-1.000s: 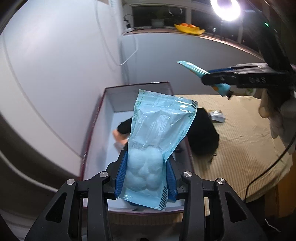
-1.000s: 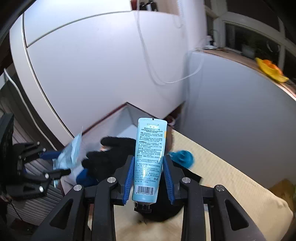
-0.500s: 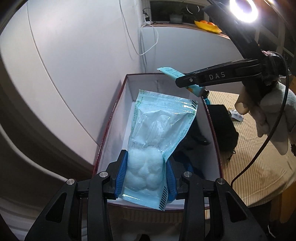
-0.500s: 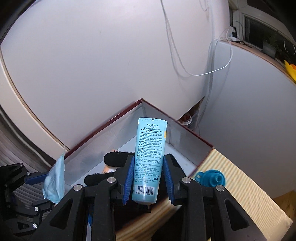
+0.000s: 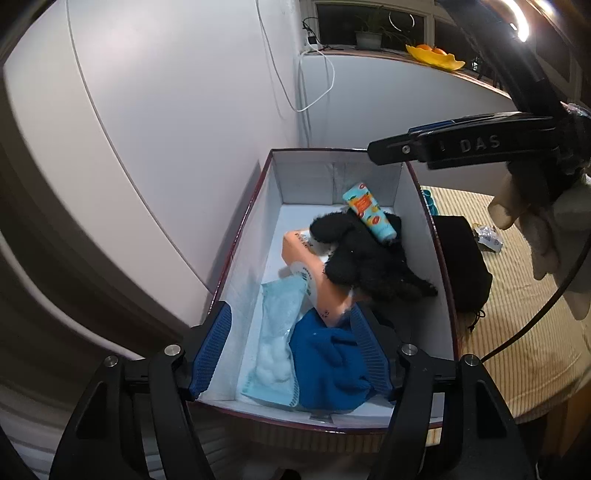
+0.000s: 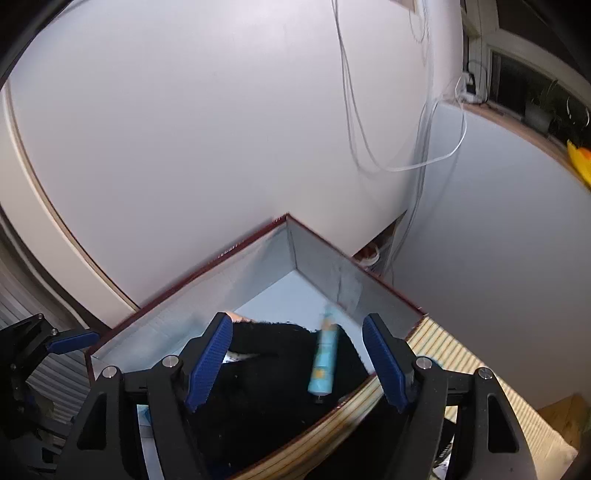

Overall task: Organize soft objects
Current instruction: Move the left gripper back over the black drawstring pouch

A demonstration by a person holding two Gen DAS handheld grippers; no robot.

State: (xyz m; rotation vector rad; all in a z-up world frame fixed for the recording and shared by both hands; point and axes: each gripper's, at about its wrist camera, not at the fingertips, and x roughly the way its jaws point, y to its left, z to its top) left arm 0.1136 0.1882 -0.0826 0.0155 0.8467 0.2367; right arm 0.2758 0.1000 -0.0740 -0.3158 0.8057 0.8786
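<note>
**Both jaws opening over the box**

White walls back a maroon-rimmed box [image 5: 243,236]. Left gripper [image 5: 291,354] spreads ribbed blue pads, empty; crinkly pouch [image 5: 275,354] lies below. Right gripper [image 6: 297,363] is opening too (tube [image 6: 324,363] blurred, loose) above fuzzy black fabric [image 5: 365,258].

White walls [image 5: 166,129] meeting at a corner, white cables [image 5: 317,85] trailing down. Dark window [image 5: 373,16] above a ledge bearing a potted plant [image 5: 369,33] and yellow fruit bowl [image 5: 436,55]. Bright lamp [image 5: 521,22] overhead.

A yellow bowl [image 5: 436,59] of oranges and a potted plant [image 5: 367,35] sit on the windowsill.
</note>
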